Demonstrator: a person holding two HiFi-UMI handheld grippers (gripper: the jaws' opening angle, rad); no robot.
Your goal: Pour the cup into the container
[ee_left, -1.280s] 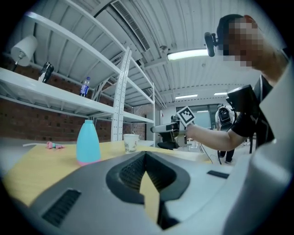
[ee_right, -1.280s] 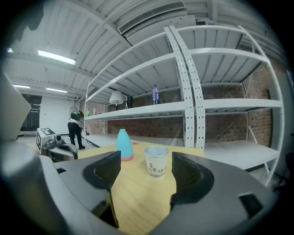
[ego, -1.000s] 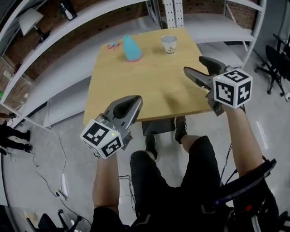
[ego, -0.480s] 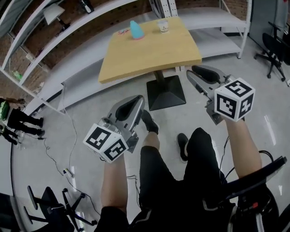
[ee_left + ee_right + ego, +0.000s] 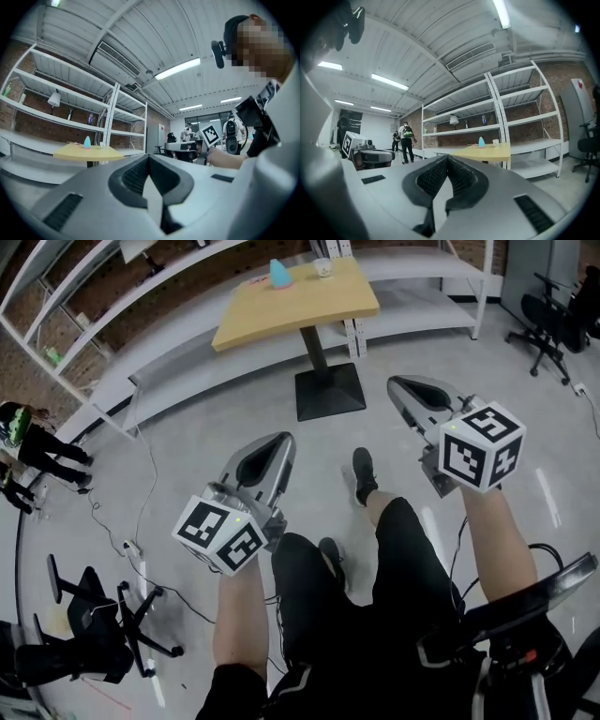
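Note:
The yellow table point(image 5: 300, 298) stands far off at the top of the head view. On it are a blue rounded container point(image 5: 279, 274) and a white paper cup point(image 5: 322, 267) to its right. My left gripper point(image 5: 280, 442) and right gripper point(image 5: 399, 386) hang over the floor, well short of the table. Both are shut with nothing between their jaws. In the left gripper view the container point(image 5: 87, 141) and cup point(image 5: 102, 145) look tiny beyond the closed jaws. The right gripper view shows the same container point(image 5: 481, 141) and cup point(image 5: 496, 142) far ahead.
Grey shelving point(image 5: 178, 329) runs behind the table. Office chairs stand at the right point(image 5: 553, 320) and lower left point(image 5: 89, 615). Cables point(image 5: 141, 521) trail on the floor, and people point(image 5: 28, 442) stand at the left. The person's legs point(image 5: 375, 521) stretch out between the grippers.
The person has backed away from the table, which went from just ahead to far off. The right gripper's jaws have closed. The left gripper stayed shut.

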